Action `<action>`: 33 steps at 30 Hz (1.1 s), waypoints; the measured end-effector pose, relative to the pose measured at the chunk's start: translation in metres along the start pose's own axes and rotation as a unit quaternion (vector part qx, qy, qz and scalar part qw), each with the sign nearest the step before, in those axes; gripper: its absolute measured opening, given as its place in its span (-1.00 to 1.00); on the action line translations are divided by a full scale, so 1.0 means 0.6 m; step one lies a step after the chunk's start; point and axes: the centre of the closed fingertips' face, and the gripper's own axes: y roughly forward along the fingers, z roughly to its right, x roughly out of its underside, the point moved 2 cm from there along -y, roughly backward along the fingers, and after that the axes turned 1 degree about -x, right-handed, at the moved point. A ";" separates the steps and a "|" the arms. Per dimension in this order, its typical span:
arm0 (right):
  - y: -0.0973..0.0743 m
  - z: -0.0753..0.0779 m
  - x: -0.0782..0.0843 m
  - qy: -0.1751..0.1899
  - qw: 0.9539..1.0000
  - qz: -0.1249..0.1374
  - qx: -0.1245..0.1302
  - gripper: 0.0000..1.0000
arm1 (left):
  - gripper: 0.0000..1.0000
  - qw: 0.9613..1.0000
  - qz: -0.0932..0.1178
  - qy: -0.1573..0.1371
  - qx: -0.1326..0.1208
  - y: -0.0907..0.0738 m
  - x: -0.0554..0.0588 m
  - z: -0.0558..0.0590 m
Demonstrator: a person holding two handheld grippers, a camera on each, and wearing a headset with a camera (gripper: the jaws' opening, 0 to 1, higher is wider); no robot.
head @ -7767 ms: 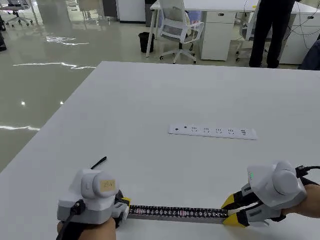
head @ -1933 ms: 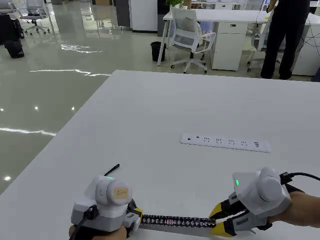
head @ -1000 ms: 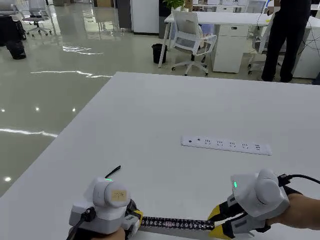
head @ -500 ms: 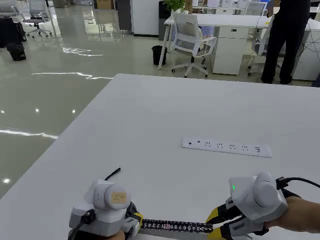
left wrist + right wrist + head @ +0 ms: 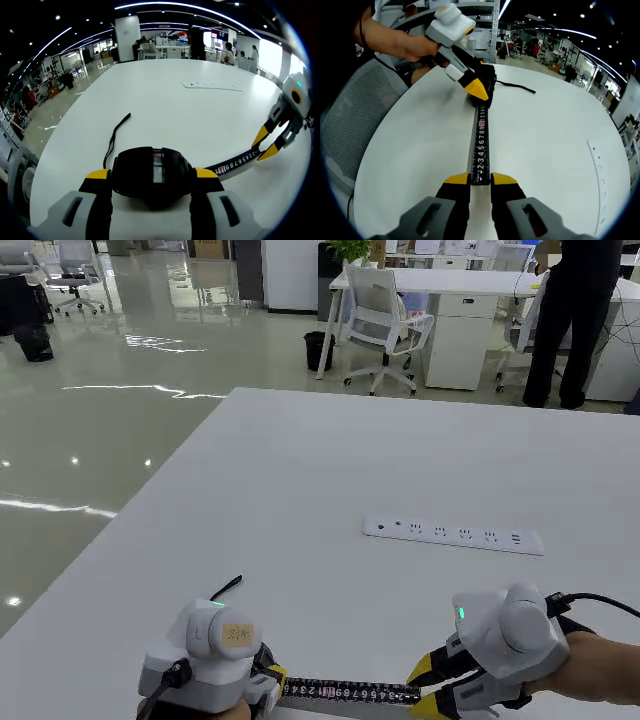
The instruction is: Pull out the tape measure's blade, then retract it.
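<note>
The black tape measure case (image 5: 152,175) sits on the white table (image 5: 400,460), with my left gripper (image 5: 152,195) shut on it. Its dark numbered blade (image 5: 481,135) lies drawn out flat along the table's near edge (image 5: 350,692). My right gripper (image 5: 480,178) is shut on the blade's tip, yellow fingertips (image 5: 456,178) on either side. In the head view the left gripper (image 5: 272,680) is at bottom left and the right gripper (image 5: 420,695) at bottom right, a short stretch of blade between them. The case's black wrist strap (image 5: 115,137) trails on the table.
A white power strip (image 5: 455,536) lies flat in the middle of the table, well beyond the grippers. Past the far table edge are an office chair (image 5: 380,320), desks and a standing person (image 5: 565,310). A mesh chair (image 5: 355,115) sits near the table's edge.
The visible blade has grown shorter. My right gripper has moved left toward the case, still holding the tip. The left gripper has stayed in place on the case.
</note>
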 end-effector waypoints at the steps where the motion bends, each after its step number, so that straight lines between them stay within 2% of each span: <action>1: 0.001 0.000 -0.001 0.001 1.000 0.001 0.000 -0.69 | 0.16 1.000 0.000 0.000 0.000 0.000 0.000 0.000; 33: 0.017 0.001 -0.020 -0.002 1.000 0.007 -0.003 -0.70 | 0.16 1.000 0.001 -0.003 0.003 0.000 0.000 0.000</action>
